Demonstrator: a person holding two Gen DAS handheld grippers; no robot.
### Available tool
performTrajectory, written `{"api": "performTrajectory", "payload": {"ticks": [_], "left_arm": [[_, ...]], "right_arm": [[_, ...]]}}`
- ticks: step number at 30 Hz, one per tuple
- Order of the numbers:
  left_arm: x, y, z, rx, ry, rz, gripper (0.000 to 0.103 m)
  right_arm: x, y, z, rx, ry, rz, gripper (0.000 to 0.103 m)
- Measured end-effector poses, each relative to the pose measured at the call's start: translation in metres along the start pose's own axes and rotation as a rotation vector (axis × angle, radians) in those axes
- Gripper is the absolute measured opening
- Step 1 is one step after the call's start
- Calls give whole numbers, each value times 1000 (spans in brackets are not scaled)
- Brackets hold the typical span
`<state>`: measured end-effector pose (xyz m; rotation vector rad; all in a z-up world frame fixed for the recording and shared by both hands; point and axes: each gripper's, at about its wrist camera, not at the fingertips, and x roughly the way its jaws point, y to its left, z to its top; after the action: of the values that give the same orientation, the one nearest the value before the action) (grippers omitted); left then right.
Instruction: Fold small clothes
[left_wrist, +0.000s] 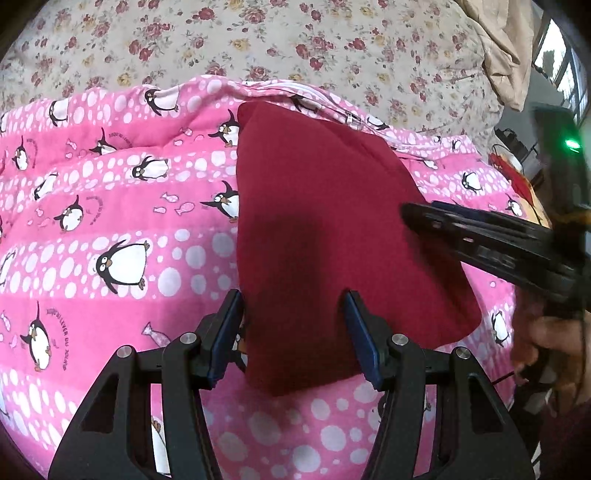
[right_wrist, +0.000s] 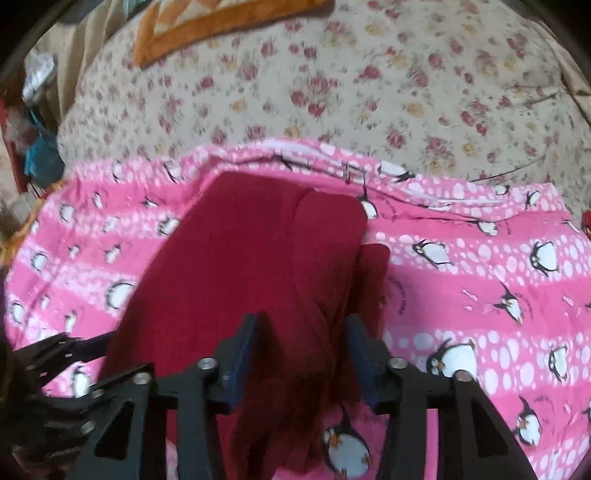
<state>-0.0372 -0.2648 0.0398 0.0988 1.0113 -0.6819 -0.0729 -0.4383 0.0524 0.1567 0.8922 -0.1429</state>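
A dark red garment (left_wrist: 317, 229) lies folded on a pink penguin-print quilt (left_wrist: 110, 221). My left gripper (left_wrist: 293, 299) is open, its blue-padded fingers straddling the garment's near edge just above it. My right gripper (left_wrist: 410, 214) reaches in from the right over the garment's right side. In the right wrist view the right gripper (right_wrist: 303, 325) is open above the red garment (right_wrist: 236, 266), whose folded layers bunch up between and below the fingers. The left gripper (right_wrist: 66, 350) shows at the lower left edge there.
The quilt (right_wrist: 480, 280) lies on a floral bedsheet (left_wrist: 295, 44). An orange-bordered mat (right_wrist: 221, 18) lies at the far side of the bed. Beige cloth (left_wrist: 506, 48) and clutter sit at the bed's right edge. A hand (left_wrist: 550, 343) holds the right gripper.
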Motion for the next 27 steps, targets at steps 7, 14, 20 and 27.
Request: {"api": "performTrajectory", "payload": {"ticks": [7, 14, 20, 27], "left_arm": [[7, 2, 4, -14, -7, -5, 65], [8, 0, 2, -11, 1, 2, 65], [8, 2, 2, -23, 5, -1, 65], [9, 0, 1, -24, 5, 13, 65]], "right_arm": [[44, -12, 17, 39, 35, -19, 38], [40, -17, 20, 57, 51, -4, 38], [7, -13, 2, 58, 39, 37, 42], [5, -13, -18, 49, 47, 38, 43]]}}
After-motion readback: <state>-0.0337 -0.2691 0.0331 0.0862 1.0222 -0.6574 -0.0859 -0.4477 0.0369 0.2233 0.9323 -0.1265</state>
